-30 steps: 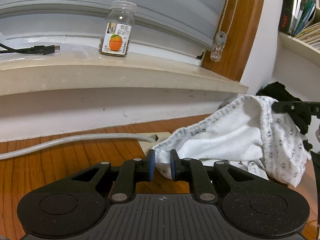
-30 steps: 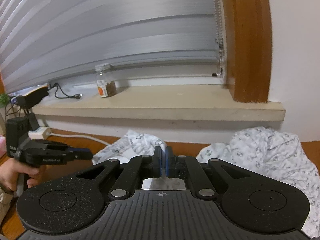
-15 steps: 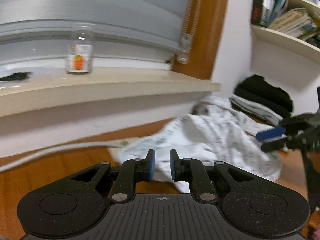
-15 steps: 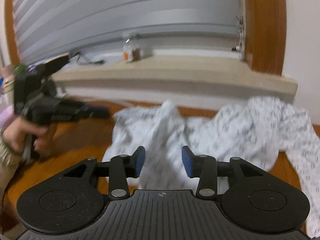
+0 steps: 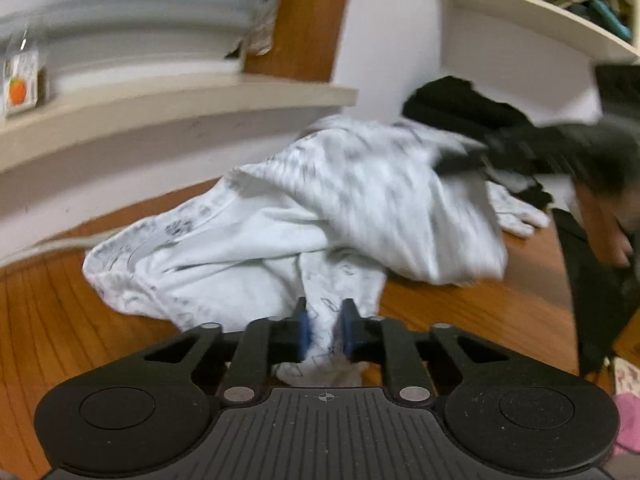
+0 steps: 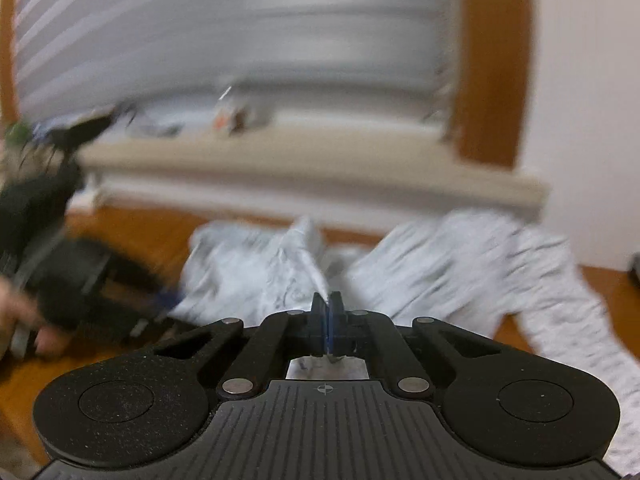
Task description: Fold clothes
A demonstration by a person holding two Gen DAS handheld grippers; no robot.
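Observation:
A white garment with a grey print [image 5: 320, 208] lies crumpled on the wooden tabletop [image 5: 60, 320]. My left gripper [image 5: 324, 326] is at its near edge. Its jaws are closing, and a bunch of the cloth fills the gap and touches both blue pads. In the right wrist view the same garment [image 6: 460, 264] spreads ahead and to the right. My right gripper [image 6: 328, 320] is shut on a thin raised fold of it. The right gripper shows as a black blur [image 5: 520, 148] over the garment's far side. The left gripper [image 6: 80, 280] shows blurred at the left, held by a hand [image 6: 24, 320].
A beige window sill [image 5: 160, 108] runs behind the table with a small bottle with an orange label [image 5: 20, 80] on it. Dark clothes [image 5: 460, 104] are piled by the wall under a bookshelf [image 5: 540, 20]. Something pink [image 5: 628, 412] lies at the near right.
The right gripper opened over the garment, then shut again on a fold. The left gripper swung right along the table and now has cloth between its pads.

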